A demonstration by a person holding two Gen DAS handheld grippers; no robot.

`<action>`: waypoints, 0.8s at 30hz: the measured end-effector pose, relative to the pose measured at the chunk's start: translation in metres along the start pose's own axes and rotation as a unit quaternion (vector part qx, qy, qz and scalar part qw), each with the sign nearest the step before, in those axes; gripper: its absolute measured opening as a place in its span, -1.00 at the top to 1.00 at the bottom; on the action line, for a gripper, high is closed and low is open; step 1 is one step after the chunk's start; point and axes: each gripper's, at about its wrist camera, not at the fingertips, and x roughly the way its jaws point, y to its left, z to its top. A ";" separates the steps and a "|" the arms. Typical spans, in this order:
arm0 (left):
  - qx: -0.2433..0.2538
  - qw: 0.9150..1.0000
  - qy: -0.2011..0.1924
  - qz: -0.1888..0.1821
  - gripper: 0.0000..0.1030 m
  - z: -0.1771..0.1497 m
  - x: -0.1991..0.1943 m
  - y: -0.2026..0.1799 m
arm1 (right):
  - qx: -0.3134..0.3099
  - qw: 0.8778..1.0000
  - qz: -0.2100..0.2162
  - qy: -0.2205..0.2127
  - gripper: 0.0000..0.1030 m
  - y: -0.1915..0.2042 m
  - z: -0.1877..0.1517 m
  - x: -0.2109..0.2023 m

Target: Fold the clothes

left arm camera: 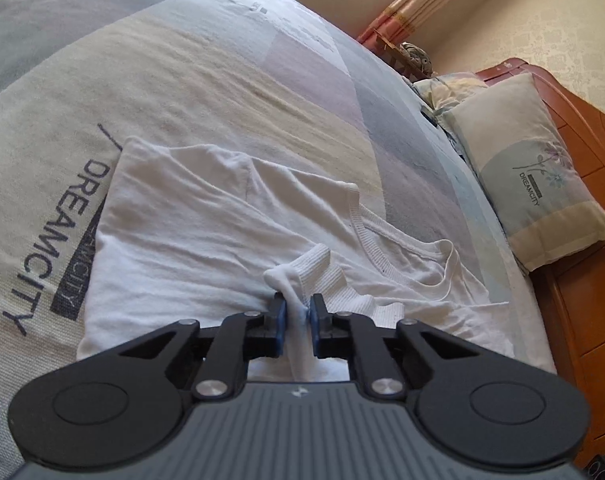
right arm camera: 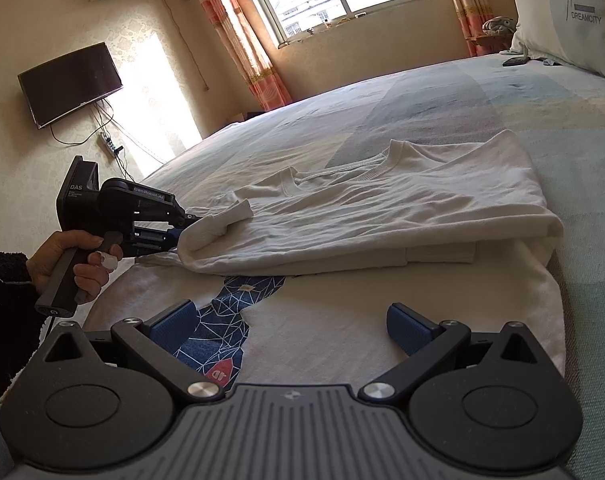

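Two grippers are showing, one in each of the person's hands. Left gripper is pinching a bunched fold of the white T-shirt between its blue pads, jaws nearly pressed together on the cloth. In the right wrist view this same gripper is reaching in from the left edge of the garment, its black body bearing "DAS" and "GenRobot.AI" in white lettering, and the person's left hand is wrapping around its handle, a dark fleecy sleeve covering the wrist. Right gripper is hovering with its jaws spread wide, nothing between the pads, above the shirt's lower part, where a blue geometric print with a small red badge is showing; the badge's lettering cannot be read. The T-shirt is lying on the bed, its upper part folded over itself, ribbed collar facing up. Bedspread lettering is reading "DREAMCITY". Pillow by the wooden headboard is carrying the same "DREAMCITY" mark under a flower motif.
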 end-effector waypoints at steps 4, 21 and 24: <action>0.044 0.998 -0.039 -0.017 0.90 0.017 -0.016 -0.022 | 0.002 1.000 0.001 -0.001 -1.00 0.000 0.000 0.000; 0.019 1.000 -0.013 0.002 0.89 0.001 0.013 0.011 | -0.161 0.966 -0.197 -0.050 -1.00 0.008 0.020 -0.041; 0.030 0.999 -0.015 -0.001 0.89 0.008 0.009 0.005 | -0.160 0.942 -0.294 0.003 -1.00 -0.022 0.024 -0.028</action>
